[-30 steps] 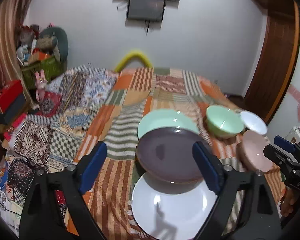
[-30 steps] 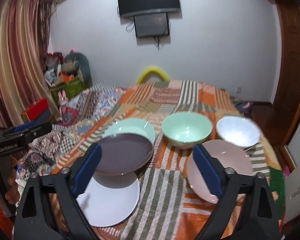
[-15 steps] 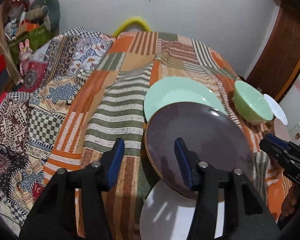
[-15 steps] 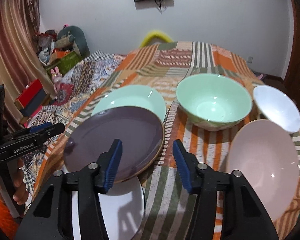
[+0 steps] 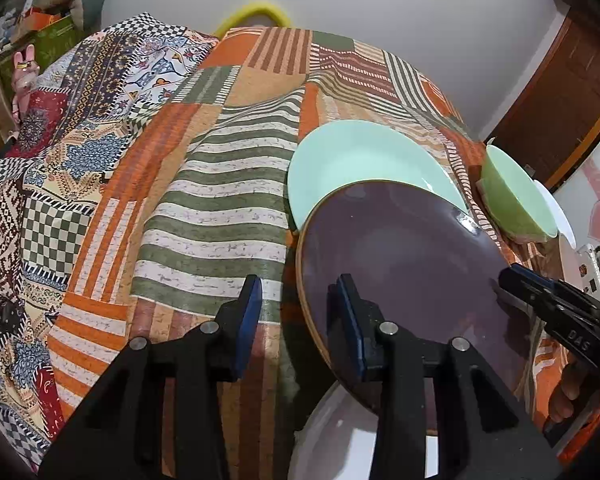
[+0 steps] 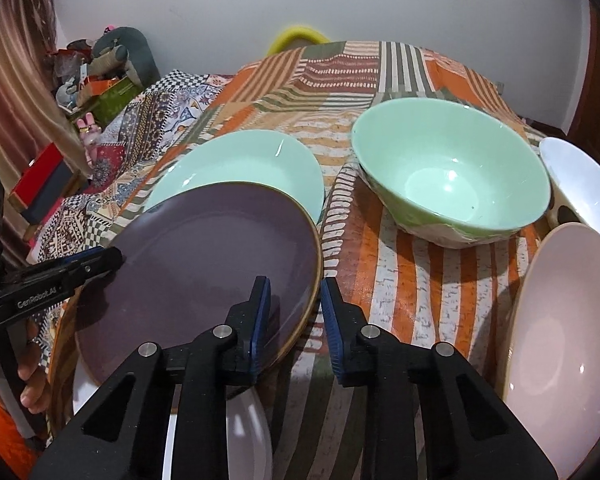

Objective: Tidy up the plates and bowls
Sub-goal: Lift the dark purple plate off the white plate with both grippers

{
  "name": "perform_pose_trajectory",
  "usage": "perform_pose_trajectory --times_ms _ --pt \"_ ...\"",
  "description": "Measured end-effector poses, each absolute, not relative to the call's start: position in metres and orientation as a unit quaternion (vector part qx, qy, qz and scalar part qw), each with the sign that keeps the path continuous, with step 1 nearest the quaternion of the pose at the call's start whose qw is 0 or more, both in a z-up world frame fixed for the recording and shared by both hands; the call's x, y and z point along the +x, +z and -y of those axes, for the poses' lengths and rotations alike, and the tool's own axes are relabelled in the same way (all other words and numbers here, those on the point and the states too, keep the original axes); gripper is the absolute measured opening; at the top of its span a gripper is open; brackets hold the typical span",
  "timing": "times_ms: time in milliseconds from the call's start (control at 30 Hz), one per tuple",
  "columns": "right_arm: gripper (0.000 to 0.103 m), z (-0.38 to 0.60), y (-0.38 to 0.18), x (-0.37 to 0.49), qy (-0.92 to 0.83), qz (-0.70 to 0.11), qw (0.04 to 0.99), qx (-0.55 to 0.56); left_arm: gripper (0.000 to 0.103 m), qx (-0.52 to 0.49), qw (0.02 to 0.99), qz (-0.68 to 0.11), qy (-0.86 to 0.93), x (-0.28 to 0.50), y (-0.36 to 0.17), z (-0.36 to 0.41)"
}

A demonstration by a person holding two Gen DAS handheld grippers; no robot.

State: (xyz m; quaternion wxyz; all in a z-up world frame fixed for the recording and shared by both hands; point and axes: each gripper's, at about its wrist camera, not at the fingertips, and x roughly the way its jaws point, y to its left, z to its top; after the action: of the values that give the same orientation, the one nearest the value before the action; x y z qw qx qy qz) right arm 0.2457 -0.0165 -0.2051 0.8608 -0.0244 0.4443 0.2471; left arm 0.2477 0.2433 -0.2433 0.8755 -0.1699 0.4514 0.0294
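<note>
Two hand-held gripper labels read "GenRobot.AI" and "DAS".

We see only a bit of the white plate; the purple plate covers most. The pink bowl gets cut off.

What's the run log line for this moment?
left claw: closing around purple plate rim | right claw: closing around opposite rim | green bowl: untouched

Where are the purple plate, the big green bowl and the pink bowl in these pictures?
purple plate (image 6: 204, 264): right wrist view, middle of its flat face.
green bowl (image 6: 452, 184): right wrist view, inside, near the bottom.
pink bowl (image 6: 560, 340): right wrist view, inner wall.
</note>
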Motion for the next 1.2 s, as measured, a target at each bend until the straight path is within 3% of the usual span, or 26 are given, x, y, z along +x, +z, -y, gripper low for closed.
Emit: perform_pose_trajectory --times_ms 233,733,1200 --pt "0.023 0.014 -0.211 0.254 0.251 -0.455 0.854 -0.024 0.026 -0.193 0.861 -0.47 -0.009 0.26 -0.247 -0.244" --pt "0.023 0.024 -0.211 0.253 0.267 -0.46 0.847 0.013 0.026 -0.176 0.862 -0.476 -0.004 0.243 -0.237 -0.23" --pt "0.023 0.039 -0.186 0.222 0.268 -0.437 0.858 0.012 0.026 -0.171 0.882 -0.438 -0.003 0.2 -0.194 -0.204"
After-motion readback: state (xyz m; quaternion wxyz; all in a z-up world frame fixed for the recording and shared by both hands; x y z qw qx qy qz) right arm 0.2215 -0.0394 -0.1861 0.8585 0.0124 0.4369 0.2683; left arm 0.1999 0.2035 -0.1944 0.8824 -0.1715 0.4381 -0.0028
